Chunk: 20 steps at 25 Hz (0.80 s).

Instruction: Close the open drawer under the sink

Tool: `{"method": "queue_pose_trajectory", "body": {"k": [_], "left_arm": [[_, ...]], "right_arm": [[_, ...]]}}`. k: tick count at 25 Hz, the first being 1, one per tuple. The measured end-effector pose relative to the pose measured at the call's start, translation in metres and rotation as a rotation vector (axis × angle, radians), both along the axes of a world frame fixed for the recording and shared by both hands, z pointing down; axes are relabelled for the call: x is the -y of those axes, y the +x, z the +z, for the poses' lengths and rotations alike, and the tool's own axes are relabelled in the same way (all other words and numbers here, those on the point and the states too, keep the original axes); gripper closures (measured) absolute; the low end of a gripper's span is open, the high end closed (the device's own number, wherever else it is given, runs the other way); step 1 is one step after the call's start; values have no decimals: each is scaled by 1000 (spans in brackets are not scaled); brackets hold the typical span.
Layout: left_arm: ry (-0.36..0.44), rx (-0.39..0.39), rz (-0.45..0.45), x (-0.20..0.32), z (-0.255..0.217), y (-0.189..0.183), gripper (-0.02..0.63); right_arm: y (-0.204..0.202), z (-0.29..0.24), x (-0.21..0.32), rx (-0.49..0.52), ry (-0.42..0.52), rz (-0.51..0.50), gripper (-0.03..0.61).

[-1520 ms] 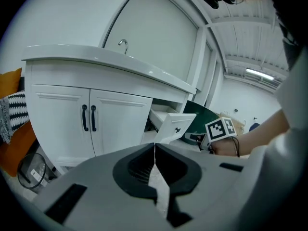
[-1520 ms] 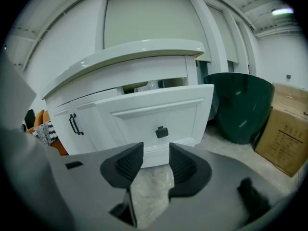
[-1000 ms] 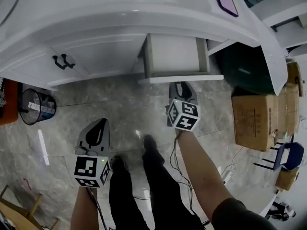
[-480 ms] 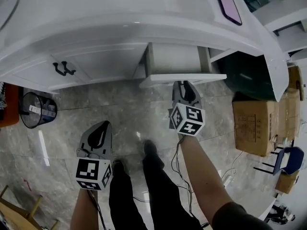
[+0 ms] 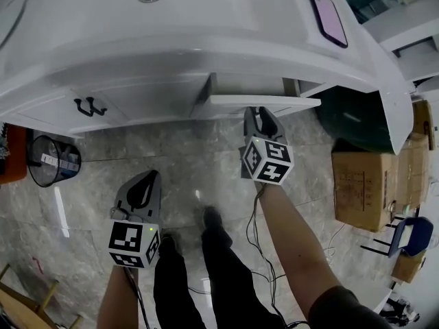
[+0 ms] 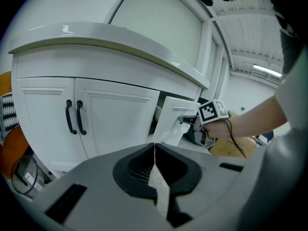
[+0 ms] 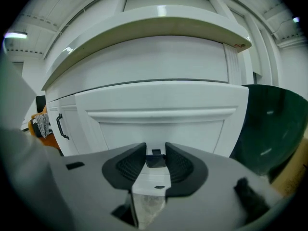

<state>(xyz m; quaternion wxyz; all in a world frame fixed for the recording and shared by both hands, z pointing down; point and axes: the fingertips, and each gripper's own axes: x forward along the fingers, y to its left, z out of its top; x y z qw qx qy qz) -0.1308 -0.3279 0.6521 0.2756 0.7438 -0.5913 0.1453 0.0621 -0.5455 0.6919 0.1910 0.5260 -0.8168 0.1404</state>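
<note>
The white drawer (image 5: 264,101) under the sink counter (image 5: 206,19) stands out only a little, its front panel (image 7: 159,105) filling the right gripper view. My right gripper (image 5: 259,112) is at that panel; its jaws are opening slightly, with the small dark drawer handle (image 7: 155,160) between the pads and touching both. In the left gripper view the drawer front (image 6: 174,121) shows ajar with the right gripper (image 6: 190,121) on it. My left gripper (image 5: 144,184) hangs over the floor away from the cabinet, its tips (image 6: 154,146) together and holding nothing.
Left of the drawer are two cabinet doors with black handles (image 5: 90,105). A phone (image 5: 327,16) lies on the counter. A dark green round tub (image 5: 353,112) and cardboard boxes (image 5: 363,184) stand to the right, a wire bin (image 5: 51,162) to the left. The person's legs (image 5: 206,266) are below.
The drawer has slid in toward the cabinet, and its inside no longer shows. My right gripper has gone forward with it. The left gripper has barely shifted.
</note>
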Motion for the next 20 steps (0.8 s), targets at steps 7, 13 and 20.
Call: {"method": "queue_pose_trajectory", "body": {"k": [7,13,20], "left_arm": [[-2,10,-15,20,1,-2,598],[-3,13,-13,33,-1,0,598],[-3,11,-18,37,-4,3,598]], "right_arm": [[-15,7,36,1,-54,-6,443],[-13,6,36,-5,-20,-2,443],[-14,5,35,-7,-32,-17,443]]}}
